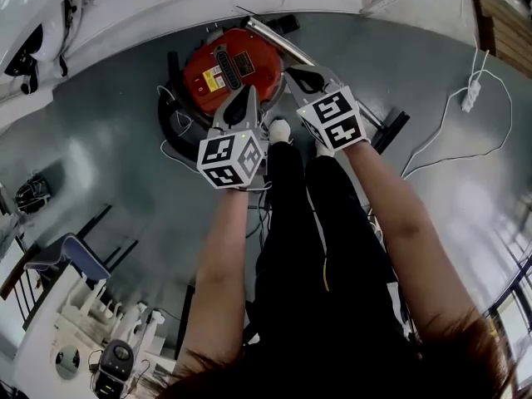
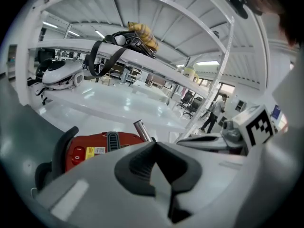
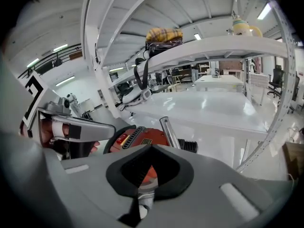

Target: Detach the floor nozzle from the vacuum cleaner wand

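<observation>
On the grey floor (image 1: 108,140) the wand (image 1: 281,41) slants past the vacuum cleaner (image 1: 229,69), nearer the right gripper (image 1: 293,75) than the left gripper (image 1: 247,91), the jaws of both closed on nothing.

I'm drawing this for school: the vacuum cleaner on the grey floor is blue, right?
No, not blue. The vacuum cleaner on the grey floor is red; the head view shows it.
</observation>
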{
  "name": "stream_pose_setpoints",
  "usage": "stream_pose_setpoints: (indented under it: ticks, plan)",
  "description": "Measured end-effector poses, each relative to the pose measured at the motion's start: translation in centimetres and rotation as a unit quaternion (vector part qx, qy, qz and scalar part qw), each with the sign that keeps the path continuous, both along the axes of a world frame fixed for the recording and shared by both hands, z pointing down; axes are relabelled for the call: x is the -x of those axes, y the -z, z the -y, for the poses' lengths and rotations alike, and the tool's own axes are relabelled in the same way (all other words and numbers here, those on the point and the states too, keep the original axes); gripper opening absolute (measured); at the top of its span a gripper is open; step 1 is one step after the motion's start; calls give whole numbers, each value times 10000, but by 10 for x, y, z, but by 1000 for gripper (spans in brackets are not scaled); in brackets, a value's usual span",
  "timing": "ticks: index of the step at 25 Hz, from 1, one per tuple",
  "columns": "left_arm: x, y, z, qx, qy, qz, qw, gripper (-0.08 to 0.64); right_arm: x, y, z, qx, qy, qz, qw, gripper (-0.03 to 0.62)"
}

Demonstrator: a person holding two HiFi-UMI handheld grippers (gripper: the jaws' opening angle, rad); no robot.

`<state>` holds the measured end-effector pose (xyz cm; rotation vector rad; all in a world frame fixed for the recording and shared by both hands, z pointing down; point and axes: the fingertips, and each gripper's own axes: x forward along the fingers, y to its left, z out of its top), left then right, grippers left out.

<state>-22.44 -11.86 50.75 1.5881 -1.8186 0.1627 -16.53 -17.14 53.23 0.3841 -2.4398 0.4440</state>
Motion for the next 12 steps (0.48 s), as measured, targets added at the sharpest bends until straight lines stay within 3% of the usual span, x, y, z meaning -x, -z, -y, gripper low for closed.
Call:
stream_pose_setpoints:
  ticks: [12]
  plan:
    - [-30, 35, -27, -18, 64, -75, 10000, 11, -25, 46, -29, 319, -318, 327, 9985, -5]
